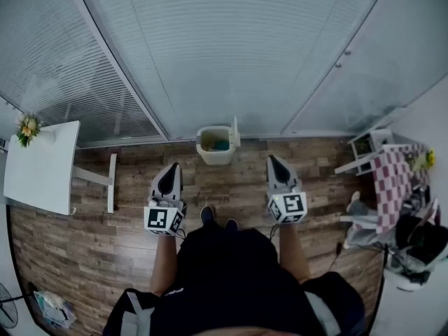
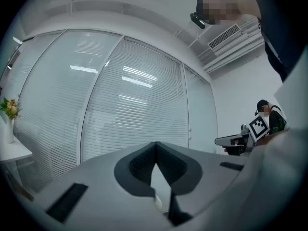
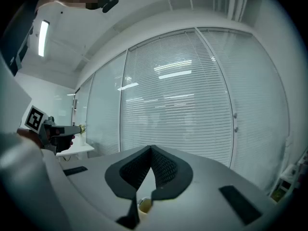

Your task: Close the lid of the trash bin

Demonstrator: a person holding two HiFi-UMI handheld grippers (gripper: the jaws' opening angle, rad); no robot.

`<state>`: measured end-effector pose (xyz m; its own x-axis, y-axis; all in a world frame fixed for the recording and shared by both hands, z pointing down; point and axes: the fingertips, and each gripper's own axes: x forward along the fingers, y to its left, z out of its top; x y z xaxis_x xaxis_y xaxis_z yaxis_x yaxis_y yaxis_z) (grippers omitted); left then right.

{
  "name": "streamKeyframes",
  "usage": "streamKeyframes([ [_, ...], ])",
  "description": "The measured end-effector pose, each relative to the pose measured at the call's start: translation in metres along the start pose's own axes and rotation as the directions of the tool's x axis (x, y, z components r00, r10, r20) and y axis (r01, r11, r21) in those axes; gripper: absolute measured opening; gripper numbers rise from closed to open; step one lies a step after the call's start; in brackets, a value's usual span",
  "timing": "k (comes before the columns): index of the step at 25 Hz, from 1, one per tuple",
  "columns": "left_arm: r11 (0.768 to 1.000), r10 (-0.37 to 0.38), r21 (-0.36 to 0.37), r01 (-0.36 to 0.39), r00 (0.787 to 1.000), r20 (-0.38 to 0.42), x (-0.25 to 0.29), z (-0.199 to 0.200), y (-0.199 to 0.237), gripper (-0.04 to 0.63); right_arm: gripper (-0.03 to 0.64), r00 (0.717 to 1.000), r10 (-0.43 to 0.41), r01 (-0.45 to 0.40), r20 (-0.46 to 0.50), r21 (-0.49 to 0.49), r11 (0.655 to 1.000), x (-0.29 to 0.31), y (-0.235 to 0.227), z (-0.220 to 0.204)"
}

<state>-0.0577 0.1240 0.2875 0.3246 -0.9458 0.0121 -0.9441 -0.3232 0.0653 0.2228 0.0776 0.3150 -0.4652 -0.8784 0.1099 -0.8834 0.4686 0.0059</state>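
With the jaws together and empty on the left gripper (image 1: 172,168) and right gripper (image 1: 272,161), best step to the trash bin (image 1: 214,148) at twelve o'clock and tip its upright lid (image 1: 235,131) toward nine o'clock.

No lettering can be read (the marker cubes (image 1: 164,220) bear only coded squares).

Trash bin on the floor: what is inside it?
The small cream plastic trash bin, its lid raised, holds something teal, too small to identify; anything beneath it is covered.
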Motion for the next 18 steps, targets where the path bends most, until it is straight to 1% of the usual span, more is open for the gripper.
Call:
streamKeyframes([
  [6, 1.0, -0.005, 0.001, 0.005, 1.0, -0.013, 0.009, -0.009, 0.003, 0.006, 0.002, 1.0, 0.017, -0.017, -0.006, -0.001, 1.0, 0.006, -0.005, -0.006],
  [11, 1.0, -0.014, 0.009, 0.014, 1.0, -0.019, 0.015, -0.011, 0.003, 0.006, 0.002, 1.0, 0.016, -0.016, -0.007, 0.034, 0.999, 0.011, -0.008, -0.008],
  [18, 1.0, -0.011, 0.001, 0.011, 0.999, -0.037, 0.022, -0.018, 0.01, 0.006, 0.003, 0.998, -0.001, 0.005, -0.058, 0.076, 0.997, 0.018, -0.01, -0.022],
])
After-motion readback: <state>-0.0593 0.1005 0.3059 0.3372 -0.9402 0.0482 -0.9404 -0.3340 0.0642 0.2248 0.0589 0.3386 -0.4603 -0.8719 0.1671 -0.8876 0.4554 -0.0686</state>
